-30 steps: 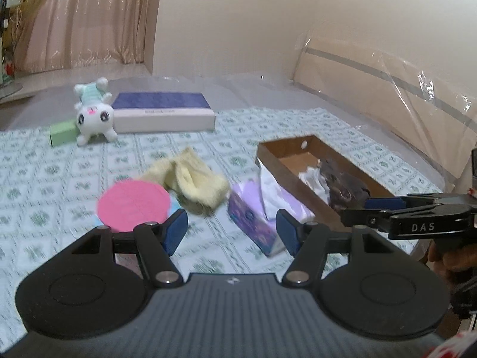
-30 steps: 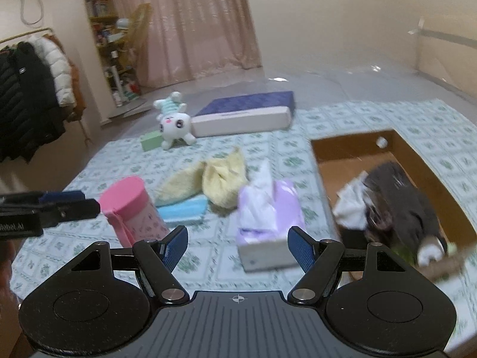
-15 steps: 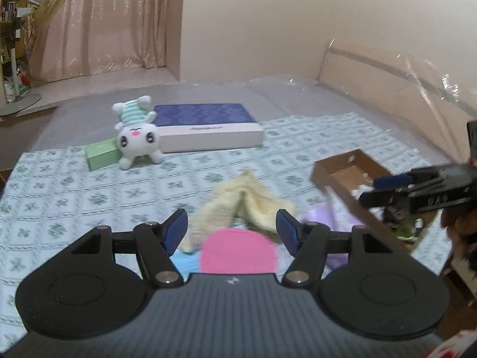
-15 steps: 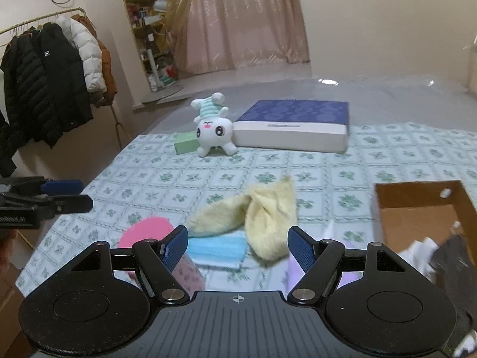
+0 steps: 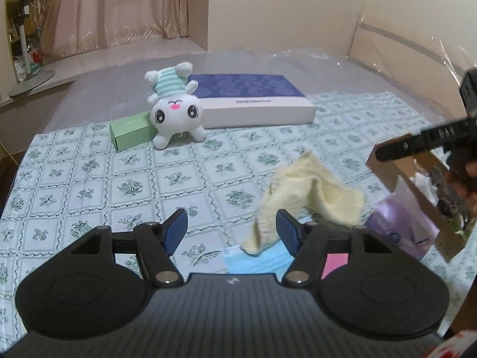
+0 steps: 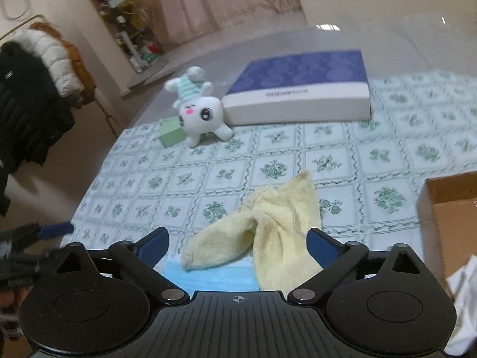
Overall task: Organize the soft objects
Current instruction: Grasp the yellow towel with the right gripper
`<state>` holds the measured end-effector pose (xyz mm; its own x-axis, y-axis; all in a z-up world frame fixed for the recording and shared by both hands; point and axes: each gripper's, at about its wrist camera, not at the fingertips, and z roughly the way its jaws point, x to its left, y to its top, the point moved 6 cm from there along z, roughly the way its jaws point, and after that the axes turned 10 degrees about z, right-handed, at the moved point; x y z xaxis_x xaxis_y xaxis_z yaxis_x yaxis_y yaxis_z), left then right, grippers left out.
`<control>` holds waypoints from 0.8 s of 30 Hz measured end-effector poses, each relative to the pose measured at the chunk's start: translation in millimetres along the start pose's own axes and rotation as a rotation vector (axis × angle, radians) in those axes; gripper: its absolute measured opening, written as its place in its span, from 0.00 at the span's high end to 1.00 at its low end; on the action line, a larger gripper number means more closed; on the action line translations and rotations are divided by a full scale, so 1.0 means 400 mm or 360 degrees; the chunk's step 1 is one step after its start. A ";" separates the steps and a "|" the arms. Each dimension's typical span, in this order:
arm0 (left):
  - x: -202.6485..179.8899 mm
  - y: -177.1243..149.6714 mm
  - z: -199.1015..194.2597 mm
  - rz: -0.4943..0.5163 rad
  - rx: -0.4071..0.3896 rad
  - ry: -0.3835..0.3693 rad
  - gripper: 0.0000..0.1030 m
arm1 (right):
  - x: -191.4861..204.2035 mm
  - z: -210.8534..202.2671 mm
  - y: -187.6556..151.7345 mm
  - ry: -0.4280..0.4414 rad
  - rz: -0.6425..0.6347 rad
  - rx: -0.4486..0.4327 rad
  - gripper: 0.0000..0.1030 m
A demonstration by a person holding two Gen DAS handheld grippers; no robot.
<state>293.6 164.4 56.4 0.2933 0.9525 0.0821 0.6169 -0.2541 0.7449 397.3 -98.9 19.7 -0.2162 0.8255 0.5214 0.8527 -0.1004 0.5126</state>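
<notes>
While each gripper gapes empty, one yellow towel [image 6: 268, 232], one blue mask [image 6: 208, 279] and one plush toy [image 6: 198, 110] lie apart.

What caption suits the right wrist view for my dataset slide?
Open right gripper poised over crumpled yellow towel on blue face mask, upside-down white plush toy beyond.

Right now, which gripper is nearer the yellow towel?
Right. The right gripper hangs directly before the yellow towel; the left gripper sits off to the towel's left.
</notes>
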 end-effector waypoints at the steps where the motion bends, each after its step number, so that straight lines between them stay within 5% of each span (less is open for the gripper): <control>1: 0.007 -0.002 0.017 0.0006 0.0015 -0.0003 0.40 | -0.004 0.026 0.009 -0.0009 0.0016 0.0023 0.02; 12: 0.054 -0.044 0.174 -0.0008 0.0113 -0.0054 0.40 | -0.048 0.280 0.030 -0.0204 -0.0014 0.0255 0.00; 17: 0.068 -0.078 0.230 -0.0050 0.0149 -0.0074 0.40 | -0.043 0.360 0.003 -0.0189 -0.0015 0.0344 0.00; 24: 0.078 -0.115 0.271 -0.0083 0.0189 -0.0104 0.40 | -0.089 0.406 -0.009 -0.0474 -0.0266 0.0308 0.00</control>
<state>353.5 187.4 -47.3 0.3030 0.9530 -0.0007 0.7134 -0.2263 0.6632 479.2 -37.7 -111.5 -0.2366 0.9494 0.2064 0.8975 0.1322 0.4206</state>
